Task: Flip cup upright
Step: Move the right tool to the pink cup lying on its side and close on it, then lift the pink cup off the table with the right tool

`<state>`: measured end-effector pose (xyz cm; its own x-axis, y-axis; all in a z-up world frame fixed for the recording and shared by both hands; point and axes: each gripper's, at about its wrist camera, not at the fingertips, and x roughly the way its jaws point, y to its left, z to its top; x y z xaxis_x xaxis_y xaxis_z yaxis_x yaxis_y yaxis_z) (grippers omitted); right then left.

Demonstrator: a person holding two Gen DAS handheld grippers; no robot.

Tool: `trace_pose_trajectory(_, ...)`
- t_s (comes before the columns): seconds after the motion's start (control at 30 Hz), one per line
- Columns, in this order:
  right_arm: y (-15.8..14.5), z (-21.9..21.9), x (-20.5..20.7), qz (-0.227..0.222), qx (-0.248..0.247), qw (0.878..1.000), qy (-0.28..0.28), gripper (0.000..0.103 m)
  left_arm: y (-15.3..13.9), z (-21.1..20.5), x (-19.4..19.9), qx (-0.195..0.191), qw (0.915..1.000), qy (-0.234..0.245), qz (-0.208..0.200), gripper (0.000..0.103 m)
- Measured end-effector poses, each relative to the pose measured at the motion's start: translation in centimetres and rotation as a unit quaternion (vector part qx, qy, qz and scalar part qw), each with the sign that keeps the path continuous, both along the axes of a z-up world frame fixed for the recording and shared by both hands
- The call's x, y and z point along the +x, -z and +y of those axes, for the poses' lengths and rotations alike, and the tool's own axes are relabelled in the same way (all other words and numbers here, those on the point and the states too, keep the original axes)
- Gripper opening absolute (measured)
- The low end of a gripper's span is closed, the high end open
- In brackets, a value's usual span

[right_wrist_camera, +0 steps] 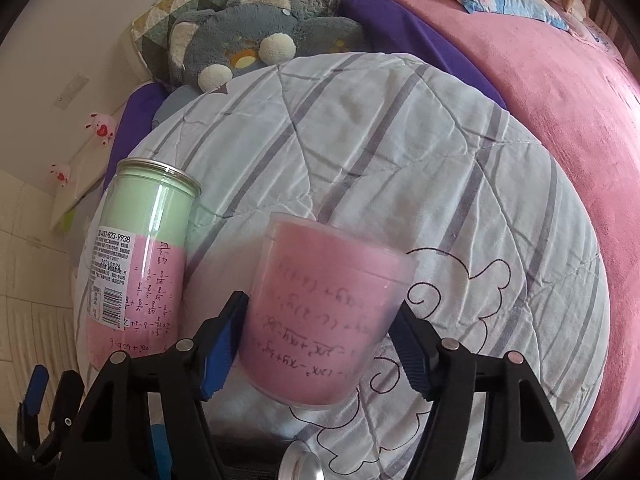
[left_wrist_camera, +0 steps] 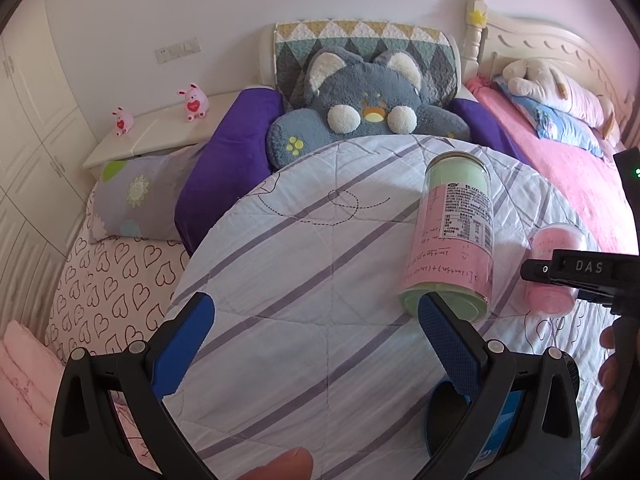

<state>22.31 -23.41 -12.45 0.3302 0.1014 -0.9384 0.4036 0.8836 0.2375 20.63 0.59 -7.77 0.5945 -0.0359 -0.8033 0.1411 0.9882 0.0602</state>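
A translucent plastic cup point(right_wrist_camera: 320, 312) lined with pink paper covered in handwritten formulas sits between the blue pads of my right gripper point(right_wrist_camera: 316, 348), tilted, wide rim away from the camera. The pads press its sides. In the left wrist view the cup point(left_wrist_camera: 556, 268) is at the far right, with the right gripper's black finger point(left_wrist_camera: 580, 272) across it. My left gripper point(left_wrist_camera: 316, 344) is open and empty above the quilt, its right pad point(left_wrist_camera: 448, 344) beside the base of a tall clear jar point(left_wrist_camera: 452, 236).
The tall jar point(right_wrist_camera: 140, 264), lined green and pink with a printed label, lies on a striped white quilt point(left_wrist_camera: 304, 248). Behind are a grey plush cushion point(left_wrist_camera: 360, 108), purple pillows point(left_wrist_camera: 228, 160) and a pink blanket point(right_wrist_camera: 560, 120). A white nightstand point(left_wrist_camera: 160, 132) holds pink toys at left.
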Motion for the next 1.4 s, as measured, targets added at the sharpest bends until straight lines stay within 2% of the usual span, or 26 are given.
trace_pose_trajectory(0.07, 0.2, -0.5, 0.2, 0.005, 0.034, 0.999, 0.0, 0.071, -0.1, 0.1, -0.1, 0.002, 1.0, -0.001, -0.002, 0.103)
trace_pose_trajectory(0.17, 0.5, -1.2, 0.3, 0.013, 0.063, 0.998, 0.003, 0.083, -0.2, 0.0, -0.2, 0.002, 1.0, -0.002, -0.003, 0.103)
trace_pose_trajectory(0.37, 0.8, -2.3, 0.4, 0.001, 0.091, 0.996, 0.024, 0.083, -0.3, -0.5, -0.5, 0.004, 1.0, 0.003, -0.001, 0.103)
trace_pose_trajectory(0.47, 0.7, -2.1, 0.9, -0.011, 0.073, 0.997, 0.007, 0.065, -0.4, -0.8, -0.7, 0.008, 1.0, 0.005, -0.001, 0.103)
trace_pose_trajectory(0.6, 0.5, -1.6, 1.0, -0.024, 0.071, 0.997, -0.017, 0.064, -0.7, -1.0, -1.2, 0.011, 0.9999, 0.002, -0.003, 0.103)
trace_pose_trajectory(0.7, -0.8, -1.3, -0.2, -0.058, 0.076, 0.995, -0.034, 0.064, -1.1, -0.8, -1.8, 0.013, 0.9999, 0.0, -0.005, 0.103)
trace_pose_trajectory(0.93, -6.9, -0.6, -5.8, -0.126, 0.061, 0.987, -0.077, 0.065, -3.1, -0.4, -4.9, 0.018, 0.9995, -0.004, -0.024, 0.103)
trace_pose_trajectory(1.07, -8.9, 0.2, -11.9, -0.14, 0.049, 0.982, -0.113, 0.065, -4.1, 0.3, -7.3, 0.015, 0.9993, -0.011, -0.031, 0.103)
trace_pose_trajectory(1.23, -5.9, -1.3, -18.9, -0.095, 0.029, 0.989, -0.108, 0.065, -4.5, 0.4, -10.8, 0.017, 0.9992, -0.012, -0.034, 0.103)
trace_pose_trajectory(1.4, -1.9, -1.9, -22.5, -0.038, 0.015, 0.994, -0.104, 0.065, -4.5, -0.1, -13.8, 0.02, 0.9993, -0.008, -0.031, 0.103)
